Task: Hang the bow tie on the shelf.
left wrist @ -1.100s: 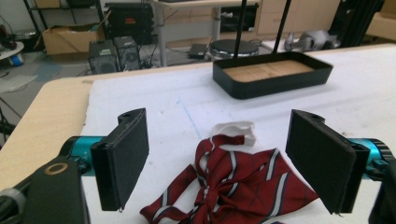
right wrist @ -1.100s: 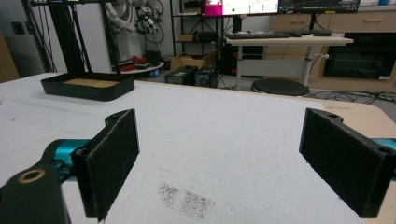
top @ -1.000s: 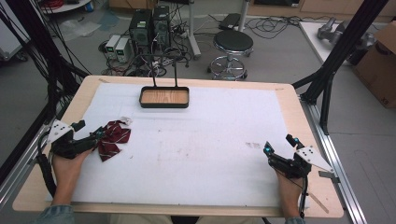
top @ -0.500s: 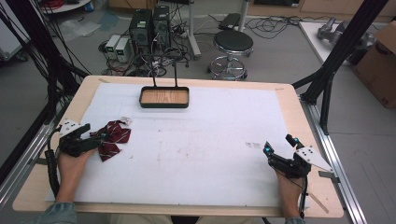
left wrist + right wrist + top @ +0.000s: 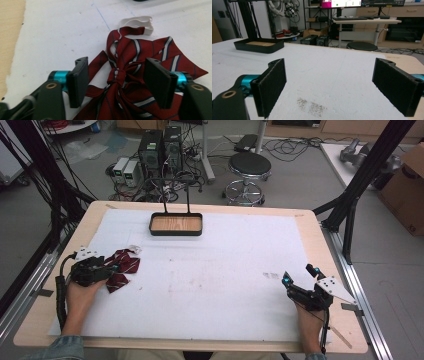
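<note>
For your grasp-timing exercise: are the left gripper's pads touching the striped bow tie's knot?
Apart. In the left gripper view, the left gripper stands open astride the bow tie, with red cloth visible between each pad and the knot.

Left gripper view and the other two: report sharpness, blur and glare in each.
Left gripper view: bow tie fairly sharp, black jaws at the bottom soft. Right gripper view: jaws slightly soft, tray clear, bright monitor washed out. High view: even light, no strong shadows, mild wide-angle bend at the table edges.

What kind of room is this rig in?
Likely a robotics lab or workshop: black desktop computer towers with tangled cables on the floor, a black round stool, and a desk with keyboard and monitors behind the white-covered wooden table.
</note>
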